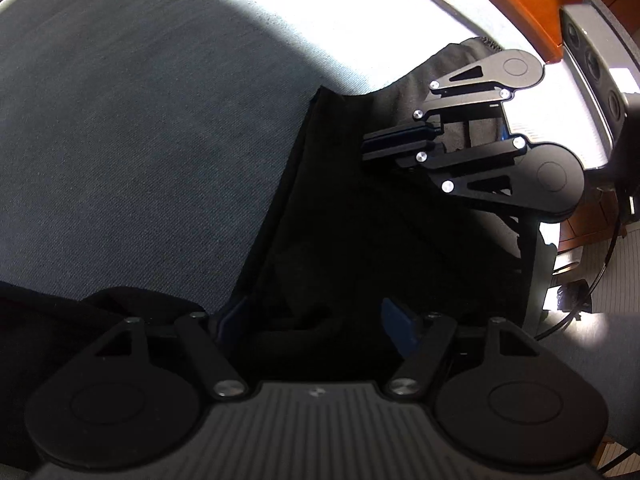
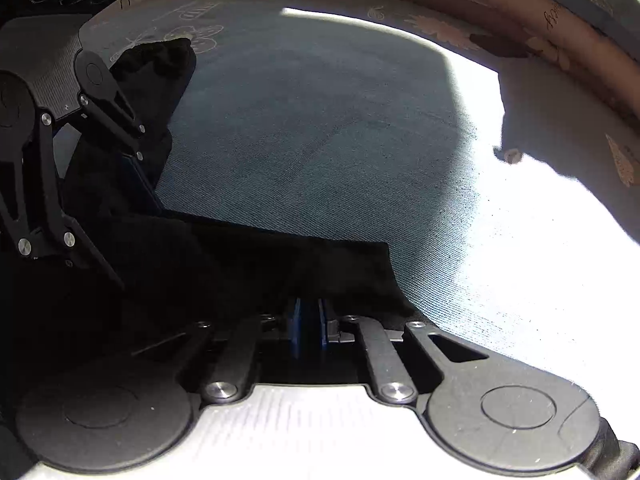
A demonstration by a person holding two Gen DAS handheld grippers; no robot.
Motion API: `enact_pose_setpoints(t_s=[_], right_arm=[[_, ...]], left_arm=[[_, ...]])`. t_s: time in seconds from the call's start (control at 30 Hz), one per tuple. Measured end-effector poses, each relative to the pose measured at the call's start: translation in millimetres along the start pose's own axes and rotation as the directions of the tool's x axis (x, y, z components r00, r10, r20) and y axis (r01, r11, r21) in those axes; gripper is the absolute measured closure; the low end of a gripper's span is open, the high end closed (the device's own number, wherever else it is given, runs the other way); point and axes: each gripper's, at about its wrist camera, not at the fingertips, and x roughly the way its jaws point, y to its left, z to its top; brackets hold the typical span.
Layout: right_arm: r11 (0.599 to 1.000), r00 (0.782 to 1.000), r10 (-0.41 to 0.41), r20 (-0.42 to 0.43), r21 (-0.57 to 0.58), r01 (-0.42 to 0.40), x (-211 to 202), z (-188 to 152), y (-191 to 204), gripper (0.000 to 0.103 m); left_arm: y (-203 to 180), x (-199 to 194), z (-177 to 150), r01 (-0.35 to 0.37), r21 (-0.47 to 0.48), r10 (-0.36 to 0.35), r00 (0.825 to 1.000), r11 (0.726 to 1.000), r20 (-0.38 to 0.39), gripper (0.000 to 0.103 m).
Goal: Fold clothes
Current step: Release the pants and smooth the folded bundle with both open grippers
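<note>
Black soft garment [image 1: 340, 208] lies as a long strip on the grey-blue woven bed cover [image 1: 140, 140], running from the left tongs [image 1: 316, 320] toward the right tongs [image 1: 394, 146]; the left tongs gape wide over its near end, holding nothing, while the right tongs [image 2: 309, 320] pinch its far edge nearly closed

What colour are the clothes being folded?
Black. The garment shows best in the right wrist view, against the blue-grey bed sheet.
</note>
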Motion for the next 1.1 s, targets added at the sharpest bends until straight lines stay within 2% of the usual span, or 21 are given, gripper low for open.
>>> enact_pose_setpoints(t_s=[0.13,0.23,0.3,0.4,0.5,0.7,0.8,0.87,0.97,1.03,1.1], right_arm=[[0.999,1.000,-0.009,0.006,0.047,0.009,-18.7,-6.7,-2.3,0.092],[0.998,1.000,-0.025,-0.017,0.061,0.026,-29.2,-12.1,-0.4,0.091],[0.996,0.999,-0.044,-0.030,0.078,0.046,-40.4,-17.9,5.7,0.086],[0.981,0.995,-0.072,-0.063,0.175,0.082,-44.9,-21.3,-4.2,0.085],[0.949,0.990,-0.109,-0.090,0.288,0.131,-59.4,-37.5,-6.9,0.085],[0.902,0.969,-0.223,-0.109,0.353,0.247,-60.0,-62.1,-54.5,0.085],[0.895,0.971,-0.221,-0.085,0.377,0.237,-53.6,-77.3,-76.9,0.085],[0.904,0.973,-0.227,-0.035,0.364,0.224,-59.8,-86.2,-89.2,0.085],[0.924,0.974,-0.227,0.004,0.316,0.214,-61.5,-104.9,-111.7,0.085],[0.930,0.976,-0.215,-0.035,0.298,0.216,-52.9,-122.9,-129.5,0.085],[0.940,0.983,-0.181,-0.011,0.293,0.176,-55.5,-144.7,-145.1,0.085]], left_arm=[[-6.8,-24.1,-1.5,-0.049,-0.045,0.052,0.995,0.998,0.079,0.031],[-12.1,-40.1,-3.6,-0.083,-0.110,0.100,0.982,0.990,0.162,0.031],[-16.8,-46.1,-6.7,-0.097,-0.162,0.128,0.971,0.982,0.200,0.031],[-26.7,-50.6,-12.3,-0.116,-0.216,0.165,0.959,0.970,0.229,0.031],[-46.4,-48.2,-16.4,-0.105,-0.206,0.156,0.956,0.973,0.248,0.031],[-107.6,-19.5,-5.1,-0.096,-0.092,0.119,0.950,0.991,0.290,0.031],[-133.0,8.0,7.0,-0.105,-0.090,0.127,0.948,0.990,0.291,0.031],[-146.8,27.8,18.4,-0.116,-0.094,0.140,0.938,0.989,0.316,0.031],[-150.8,57.4,35.6,-0.165,-0.143,0.205,0.922,0.976,0.329,0.031],[-137.4,80.0,43.0,-0.246,-0.208,0.297,0.917,0.947,0.266,0.032],[-129.1,80.1,40.8,-0.261,-0.231,0.323,0.899,0.937,0.296,0.028]])
